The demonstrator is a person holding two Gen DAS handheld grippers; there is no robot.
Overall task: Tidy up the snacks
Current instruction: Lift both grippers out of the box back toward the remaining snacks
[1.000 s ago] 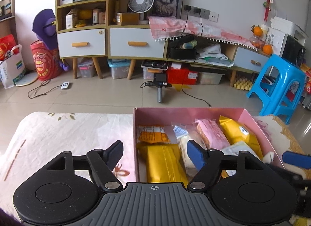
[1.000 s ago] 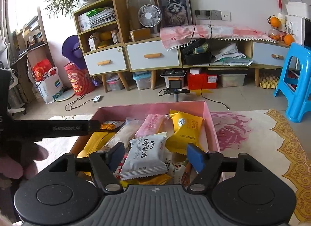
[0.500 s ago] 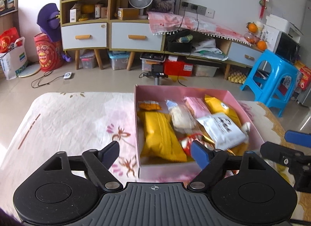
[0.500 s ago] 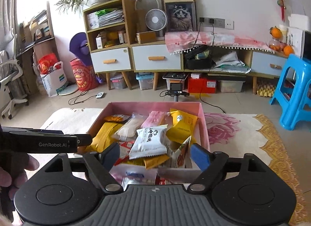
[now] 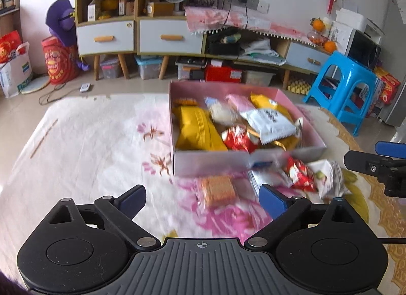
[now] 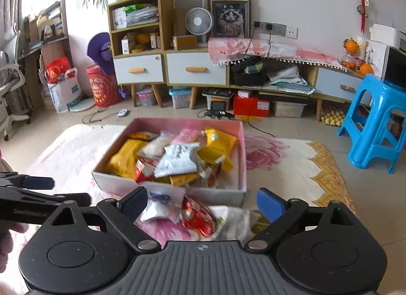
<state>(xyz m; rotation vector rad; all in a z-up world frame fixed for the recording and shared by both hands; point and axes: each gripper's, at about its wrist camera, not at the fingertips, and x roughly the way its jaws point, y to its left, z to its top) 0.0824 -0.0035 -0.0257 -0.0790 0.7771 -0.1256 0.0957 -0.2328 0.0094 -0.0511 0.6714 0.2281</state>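
My left gripper and right gripper both gape, unladen; pink rectangular cardboard box holds snack packets; orange cracker packet lies just before it

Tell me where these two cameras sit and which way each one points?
Left wrist: on the left gripper, looking along its open fingers at the pink box and loose orange cracker pack; the right gripper's tip shows at the right edge.
Right wrist: on the right gripper, facing the box and red packet; the left gripper and a bit of hand show on the left.
Shared: box, snacks, cabinet wall, blue stool.
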